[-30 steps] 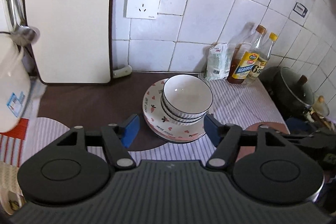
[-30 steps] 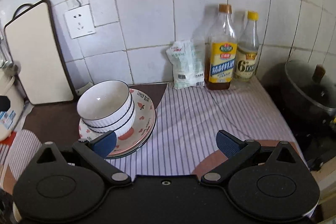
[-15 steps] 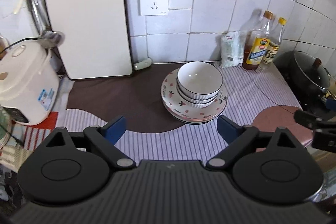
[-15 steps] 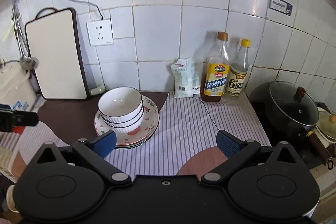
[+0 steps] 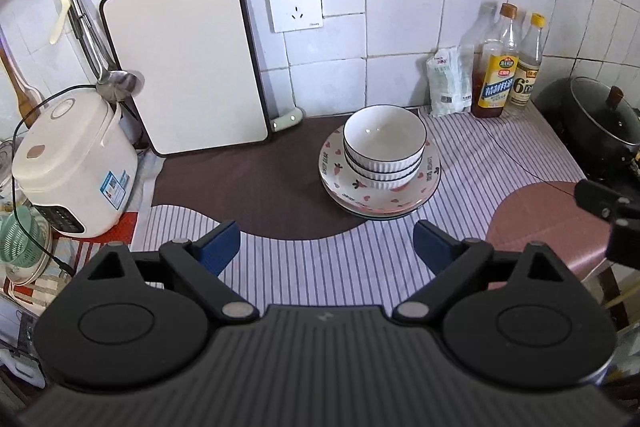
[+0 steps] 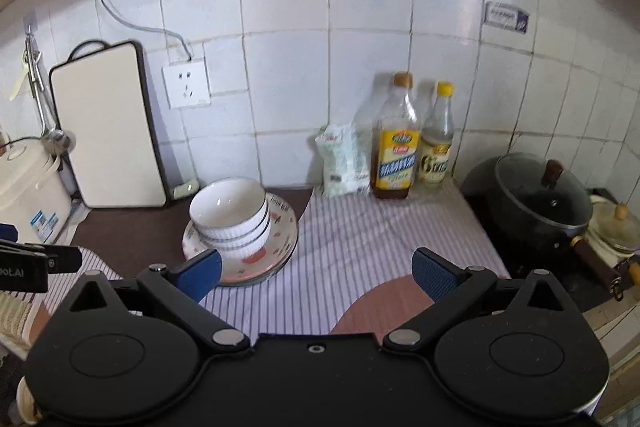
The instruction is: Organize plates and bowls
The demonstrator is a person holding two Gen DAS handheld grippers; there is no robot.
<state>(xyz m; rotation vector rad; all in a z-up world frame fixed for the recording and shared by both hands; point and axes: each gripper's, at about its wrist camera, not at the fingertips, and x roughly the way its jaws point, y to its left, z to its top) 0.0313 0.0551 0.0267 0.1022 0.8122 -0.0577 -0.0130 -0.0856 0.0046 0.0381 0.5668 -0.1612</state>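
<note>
Three white ribbed bowls (image 5: 383, 147) are nested in a stack on a pile of heart-patterned plates (image 5: 348, 193), in the middle of the counter. The same stack of bowls (image 6: 228, 213) and plates (image 6: 282, 233) shows at centre left in the right wrist view. My left gripper (image 5: 326, 247) is open and empty, held back above the striped cloth in front of the stack. My right gripper (image 6: 316, 273) is open and empty, held back and to the right of the stack.
A cutting board (image 5: 184, 59) leans on the tiled wall at left, beside a white rice cooker (image 5: 76, 167). Two sauce bottles (image 5: 510, 63) and a white bag (image 5: 448, 83) stand at the back right. A black lidded pot (image 6: 540, 195) sits on the stove at right.
Both grippers have pulled back and up from the stack, so more of the counter shows. The bowls and plates have not moved.
</note>
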